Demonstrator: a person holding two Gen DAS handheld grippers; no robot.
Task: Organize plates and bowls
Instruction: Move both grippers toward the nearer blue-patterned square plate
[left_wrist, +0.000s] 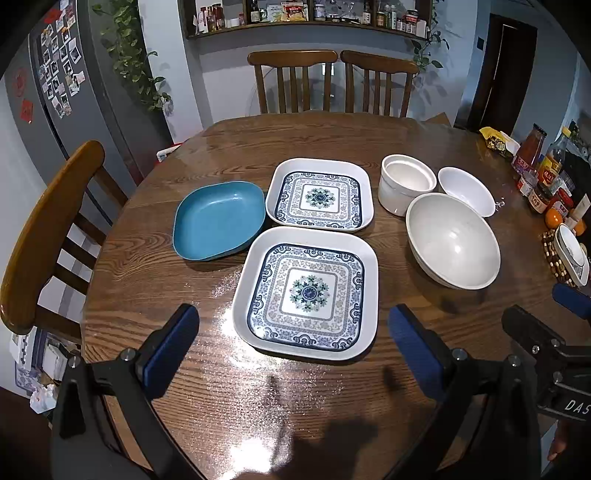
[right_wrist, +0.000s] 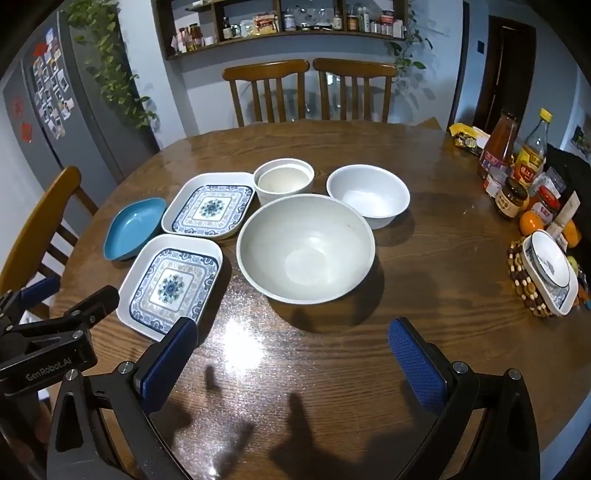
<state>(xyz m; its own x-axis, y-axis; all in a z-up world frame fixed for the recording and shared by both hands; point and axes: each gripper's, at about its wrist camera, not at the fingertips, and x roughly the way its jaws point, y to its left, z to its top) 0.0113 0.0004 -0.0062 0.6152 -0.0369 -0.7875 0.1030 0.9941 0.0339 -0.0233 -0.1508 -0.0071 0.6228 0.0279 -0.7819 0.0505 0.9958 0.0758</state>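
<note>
On the round wooden table (left_wrist: 332, 136) lie two square blue-patterned plates, a near plate (left_wrist: 308, 293) (right_wrist: 171, 286) and a far plate (left_wrist: 319, 194) (right_wrist: 210, 205). A blue dish (left_wrist: 219, 219) (right_wrist: 135, 229) sits to their left. To the right stand a large white bowl (left_wrist: 452, 240) (right_wrist: 306, 247), a small white bowl (left_wrist: 467, 190) (right_wrist: 369, 194) and a white straight-sided pot (left_wrist: 406, 182) (right_wrist: 283, 181). My left gripper (left_wrist: 293, 325) is open and empty, just before the near plate. My right gripper (right_wrist: 291, 336) is open and empty, in front of the large bowl.
Bottles and jars (right_wrist: 517, 162), oranges (right_wrist: 532, 223) and a patterned dish on a beaded trivet (right_wrist: 550, 271) crowd the table's right edge. Two chairs (left_wrist: 332, 81) stand at the far side, one chair (left_wrist: 48, 229) at the left. A fridge (left_wrist: 66, 92) stands behind it.
</note>
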